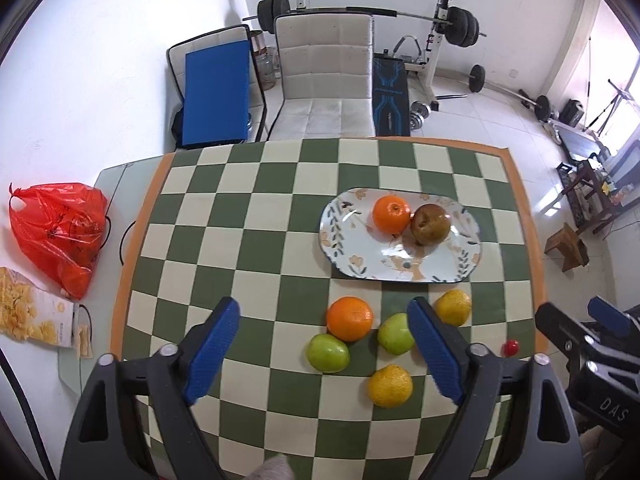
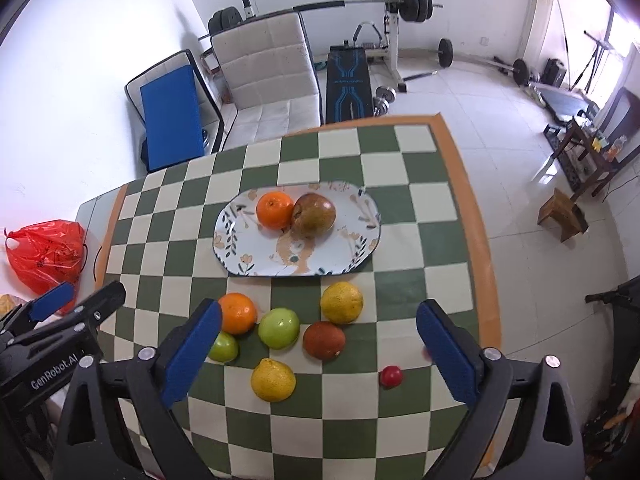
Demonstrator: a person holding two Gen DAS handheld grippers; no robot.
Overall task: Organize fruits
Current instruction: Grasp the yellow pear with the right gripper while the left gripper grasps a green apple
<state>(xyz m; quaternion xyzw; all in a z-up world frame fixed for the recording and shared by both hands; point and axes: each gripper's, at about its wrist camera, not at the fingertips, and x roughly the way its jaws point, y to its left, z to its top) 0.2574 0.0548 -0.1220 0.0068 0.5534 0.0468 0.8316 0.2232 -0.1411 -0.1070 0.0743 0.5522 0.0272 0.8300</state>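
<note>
Left gripper (image 1: 324,350) fingers spread wide, holding and touching nothing. Right gripper (image 2: 320,346) likewise wide open and empty. Oval floral plate (image 2: 240,256) on the checkered counter (image 2: 436,248) carries an orange (image 2: 274,210) touching a brown pear (image 2: 313,215); remaining fruits lie loose nearer the grippers.

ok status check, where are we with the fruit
Left gripper open, right gripper open, both empty. Plate holds orange and brown fruit; rest loose on cloth. Nothing blocking.
</note>
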